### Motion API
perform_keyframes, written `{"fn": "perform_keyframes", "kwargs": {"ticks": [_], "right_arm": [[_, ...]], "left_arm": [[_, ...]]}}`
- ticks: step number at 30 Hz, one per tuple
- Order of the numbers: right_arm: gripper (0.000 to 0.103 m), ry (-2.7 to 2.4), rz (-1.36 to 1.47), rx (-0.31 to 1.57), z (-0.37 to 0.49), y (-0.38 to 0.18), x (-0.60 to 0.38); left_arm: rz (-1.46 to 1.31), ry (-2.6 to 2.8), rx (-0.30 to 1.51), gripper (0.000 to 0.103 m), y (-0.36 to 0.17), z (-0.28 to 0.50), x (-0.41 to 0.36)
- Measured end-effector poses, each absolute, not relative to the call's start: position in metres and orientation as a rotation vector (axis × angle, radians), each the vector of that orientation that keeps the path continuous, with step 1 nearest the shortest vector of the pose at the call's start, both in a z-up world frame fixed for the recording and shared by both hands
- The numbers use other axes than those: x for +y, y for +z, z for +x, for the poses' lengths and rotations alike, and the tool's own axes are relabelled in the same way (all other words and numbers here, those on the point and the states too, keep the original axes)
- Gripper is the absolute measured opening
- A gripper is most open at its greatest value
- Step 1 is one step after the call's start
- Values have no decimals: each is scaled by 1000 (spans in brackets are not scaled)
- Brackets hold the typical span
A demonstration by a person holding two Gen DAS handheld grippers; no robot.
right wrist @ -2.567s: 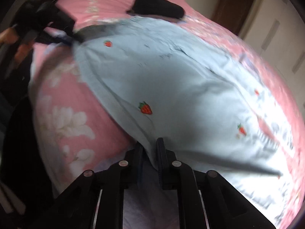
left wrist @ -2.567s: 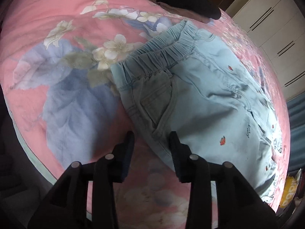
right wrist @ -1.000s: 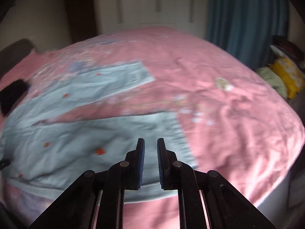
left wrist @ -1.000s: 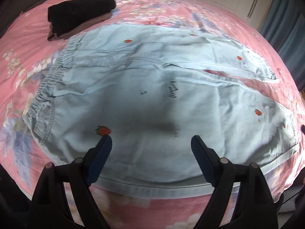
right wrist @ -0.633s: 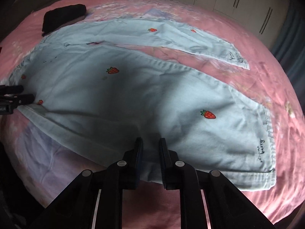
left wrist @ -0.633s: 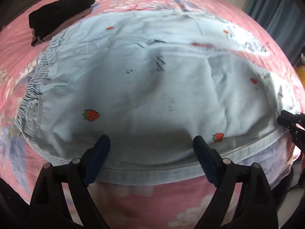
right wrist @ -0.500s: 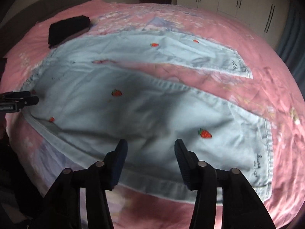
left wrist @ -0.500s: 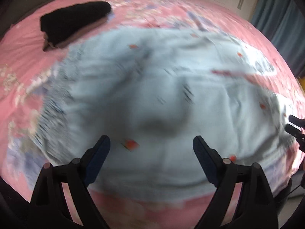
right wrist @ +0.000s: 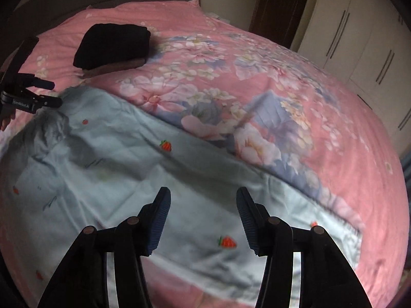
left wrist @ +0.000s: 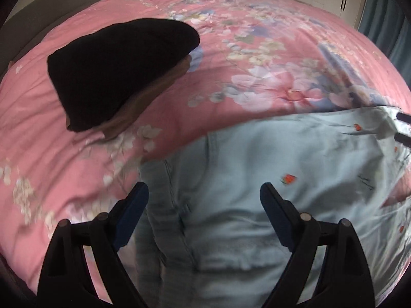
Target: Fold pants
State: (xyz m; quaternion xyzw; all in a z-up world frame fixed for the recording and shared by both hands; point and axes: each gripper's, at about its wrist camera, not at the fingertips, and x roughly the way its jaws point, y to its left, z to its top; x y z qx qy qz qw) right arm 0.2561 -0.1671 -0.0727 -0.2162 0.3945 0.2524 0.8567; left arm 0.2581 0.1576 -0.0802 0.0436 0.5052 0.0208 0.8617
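Light blue pants (left wrist: 269,205) with small red strawberries lie on the pink floral bed, folded lengthwise into one long strip (right wrist: 128,174). My left gripper (left wrist: 204,200) is open and empty, hovering over the waistband end. My right gripper (right wrist: 201,205) is open and empty above the leg part, near the hem (right wrist: 341,241). The left gripper also shows at the left edge of the right wrist view (right wrist: 38,95), by the waist end. The tips of the right gripper show at the right edge of the left wrist view (left wrist: 403,128).
A folded black garment on a brown one (left wrist: 120,71) lies on the bed beyond the waistband; it also shows in the right wrist view (right wrist: 113,43). Pink floral bedding (right wrist: 257,89) stretches behind the pants. White wardrobes (right wrist: 359,30) and a dark door stand at the back.
The pants lay spread with both legs apart; now they lie as one strip. Both grippers have moved up over the pants. The right gripper, shut earlier, has opened.
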Motion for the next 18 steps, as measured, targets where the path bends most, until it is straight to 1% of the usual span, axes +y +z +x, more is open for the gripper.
{"fn": "perform_keyframes", "kwargs": {"ticks": [4, 6, 10, 11, 12, 13, 14, 15, 16, 17, 18], "right_arm": [[53, 560, -511, 870, 303, -91, -143], [53, 595, -539, 890, 318, -100, -135], [53, 638, -596, 993, 336, -124, -123], [52, 646, -596, 1007, 337, -126, -122], [48, 650, -596, 1014, 337, -126, -122], [34, 670, -589, 1024, 335, -126, -121], [18, 684, -599, 1026, 332, -125, -119], [16, 681, -634, 1006, 326, -124, -117], [12, 686, -655, 989, 320, -121, -114], [11, 690, -663, 972, 315, -117, -113], [11, 687, -669, 951, 311, -112, -114]], "left_arm": [[58, -36, 1136, 88, -99, 283, 176], [82, -75, 1159, 88, -105, 286, 178], [148, -135, 1178, 88, -113, 287, 175], [155, -146, 1182, 82, -113, 287, 175], [166, -149, 1180, 77, -112, 286, 175], [190, -149, 1176, 63, -111, 284, 175], [217, -150, 1170, 46, -108, 282, 174], [210, -165, 1162, 38, -104, 281, 176], [199, -178, 1157, 24, -100, 278, 178], [219, -168, 1134, 11, -93, 275, 179], [246, -153, 1116, 9, -92, 274, 179]]}}
